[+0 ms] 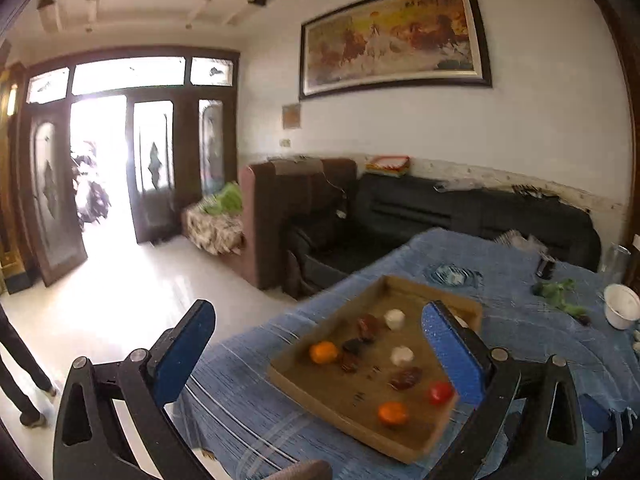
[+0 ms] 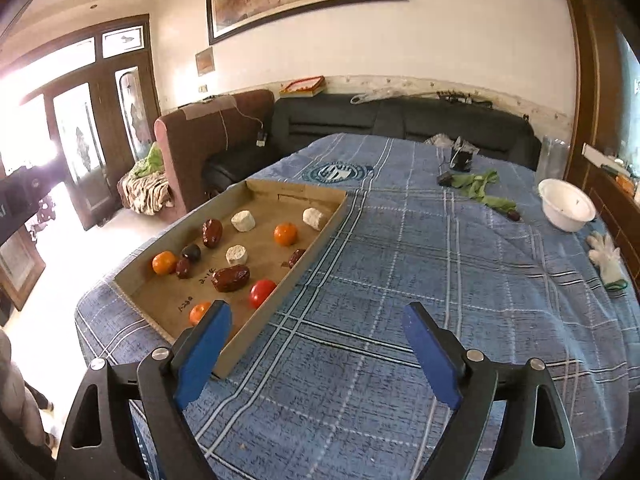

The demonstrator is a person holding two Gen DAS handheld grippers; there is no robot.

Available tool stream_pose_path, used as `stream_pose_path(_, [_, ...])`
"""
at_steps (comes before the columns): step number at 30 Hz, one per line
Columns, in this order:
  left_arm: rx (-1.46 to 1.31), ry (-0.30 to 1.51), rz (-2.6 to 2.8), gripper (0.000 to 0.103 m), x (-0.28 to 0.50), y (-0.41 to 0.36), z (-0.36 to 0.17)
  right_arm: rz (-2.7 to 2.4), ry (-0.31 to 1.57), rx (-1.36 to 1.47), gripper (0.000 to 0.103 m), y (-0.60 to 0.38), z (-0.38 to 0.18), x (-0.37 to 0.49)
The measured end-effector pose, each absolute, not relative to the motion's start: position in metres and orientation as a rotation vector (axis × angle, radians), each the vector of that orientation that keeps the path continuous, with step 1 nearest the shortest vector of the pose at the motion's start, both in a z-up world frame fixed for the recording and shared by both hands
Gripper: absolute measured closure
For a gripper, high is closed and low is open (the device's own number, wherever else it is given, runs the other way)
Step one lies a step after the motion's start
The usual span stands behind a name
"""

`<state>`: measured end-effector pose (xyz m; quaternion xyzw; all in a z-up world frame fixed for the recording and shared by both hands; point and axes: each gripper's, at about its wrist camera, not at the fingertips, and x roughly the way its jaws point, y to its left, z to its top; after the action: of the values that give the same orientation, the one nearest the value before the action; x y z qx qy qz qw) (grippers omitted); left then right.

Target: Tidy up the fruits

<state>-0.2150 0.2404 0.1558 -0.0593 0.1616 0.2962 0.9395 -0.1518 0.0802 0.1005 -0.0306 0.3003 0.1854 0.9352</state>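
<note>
Cardboard tray (image 2: 320, 236) bearing unreadable handwriting, left claw (image 1: 320, 344) spread empty, right claw (image 2: 316, 340) likewise

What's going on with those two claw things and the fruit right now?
Left gripper open, empty. Right gripper open, empty, over the blue cloth. Fruit loose in cardboard tray. Nothing in the way.

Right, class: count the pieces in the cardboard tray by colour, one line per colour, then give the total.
orange fruits: 3
red fruit: 1
white pieces: 3
dark brown fruits: 5
Total: 12
</note>
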Motion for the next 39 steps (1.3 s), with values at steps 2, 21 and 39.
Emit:
stream_pose_path(2, [-0.125, 0.373, 0.568, 0.0, -0.21, 0.235, 0.151, 0.375, 0.602, -0.068, 0.009, 0.077, 0.102, -0.156])
stream_pose_path(21, [-0.113, 0.585, 0.493, 0.0, -0.184, 0.215, 0.107, 0.357, 0.617, -0.141, 0.005, 0.077, 0.088, -0.163])
stream_pose_path(39, [-0.18, 0.688, 0.441, 0.0, -0.167, 0.236, 0.081, 0.371, 0.664, -0.201, 0.004, 0.1, 0.073, -0.157])
